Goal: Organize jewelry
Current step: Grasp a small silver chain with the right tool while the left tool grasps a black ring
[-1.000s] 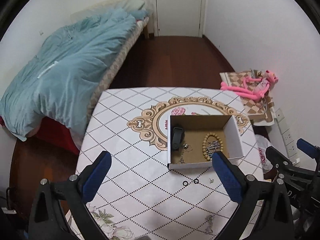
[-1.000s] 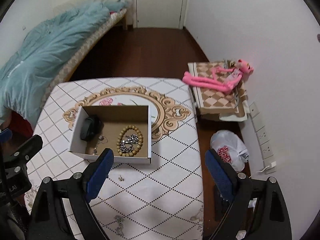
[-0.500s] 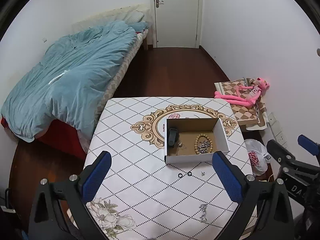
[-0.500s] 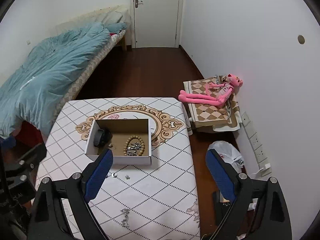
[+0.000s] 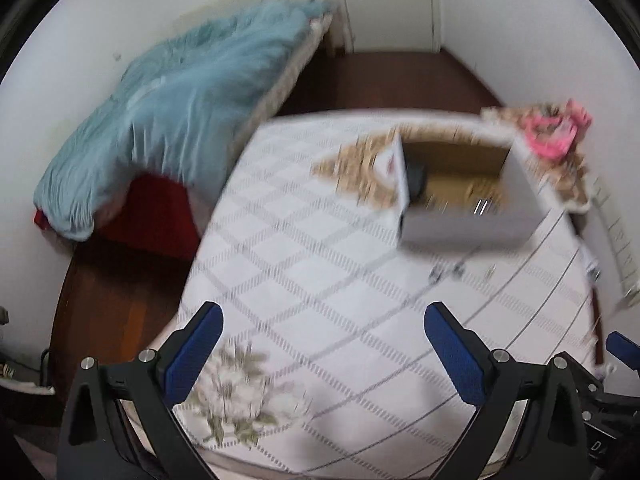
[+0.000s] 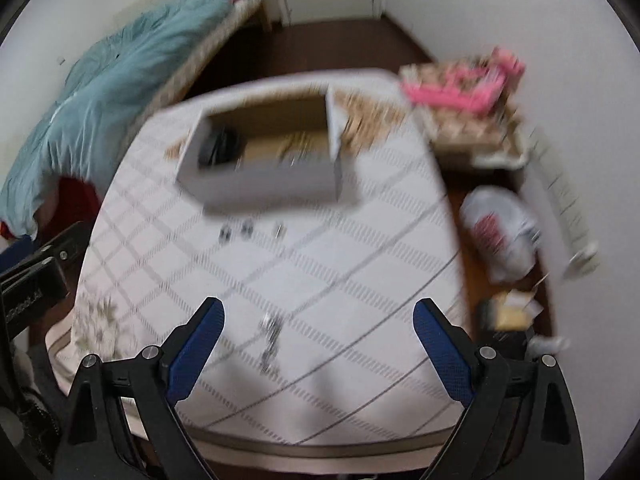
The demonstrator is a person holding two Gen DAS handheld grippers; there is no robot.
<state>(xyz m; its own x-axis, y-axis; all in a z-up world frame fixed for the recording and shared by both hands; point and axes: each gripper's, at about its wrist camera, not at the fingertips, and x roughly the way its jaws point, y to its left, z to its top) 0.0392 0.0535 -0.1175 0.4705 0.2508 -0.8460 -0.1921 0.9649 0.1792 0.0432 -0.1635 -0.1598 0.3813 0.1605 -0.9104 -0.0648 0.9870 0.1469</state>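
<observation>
Cardboard box (image 6: 264, 184) is sitting far on the worktop (image 6: 320, 280), some jewelry inside; loose pieces (image 6: 246, 230) and a chain (image 6: 270, 338) are lying nearer. Both grippers, left (image 5: 320, 354) and right (image 6: 318, 346), are hovering with jaws wide, empty. Likely next: closing on the chain. No writing is legible through the blur.

Patterned table (image 6: 360, 288) bears an open box (image 6: 264, 184) and loose jewelry (image 6: 270, 340) (blurred)

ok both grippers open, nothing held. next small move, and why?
Probably lower the right gripper onto the loose metal piece lying on the tablecloth between its open fingers. It sits nearest, outside the cardboard box, which already holds jewelry. The left gripper is also open and empty. The frames are blurred, so settle first.
</observation>
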